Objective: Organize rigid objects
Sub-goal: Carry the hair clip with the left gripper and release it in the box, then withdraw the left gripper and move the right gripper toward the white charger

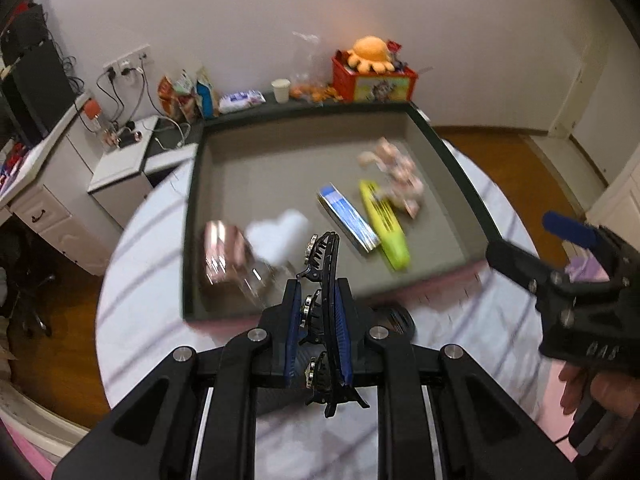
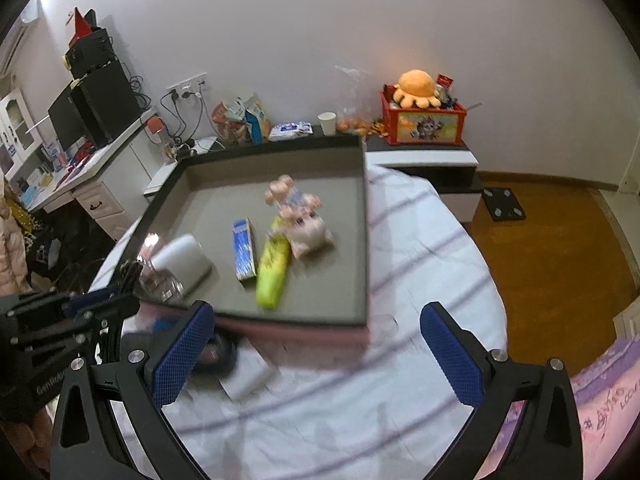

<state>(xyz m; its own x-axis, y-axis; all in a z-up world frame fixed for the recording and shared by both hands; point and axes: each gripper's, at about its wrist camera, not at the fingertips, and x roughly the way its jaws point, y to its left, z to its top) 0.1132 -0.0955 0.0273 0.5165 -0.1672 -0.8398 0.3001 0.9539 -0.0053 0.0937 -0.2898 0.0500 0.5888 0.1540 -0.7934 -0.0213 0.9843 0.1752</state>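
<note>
My left gripper [image 1: 318,300] is shut on a black hair claw clip [image 1: 324,264], held above the near rim of a dark square tray [image 1: 460,168]. The tray [image 2: 366,240] holds a white block [image 1: 280,232], a pink glass jar [image 1: 224,252], a blue box [image 1: 348,220], a yellow-green tube [image 1: 384,224] and a pink plush toy [image 1: 396,176]. My right gripper [image 2: 316,344] is open and empty above the striped tablecloth, just in front of the tray. It shows at the right of the left wrist view [image 1: 560,276].
A round table with a white striped cloth [image 2: 420,264] bears the tray. A white flat object [image 2: 248,384] and a dark round item [image 2: 216,354] lie near my right gripper's left finger. A red toy box [image 2: 424,122], paper cup [image 2: 327,123] and snack bags [image 2: 240,120] stand behind.
</note>
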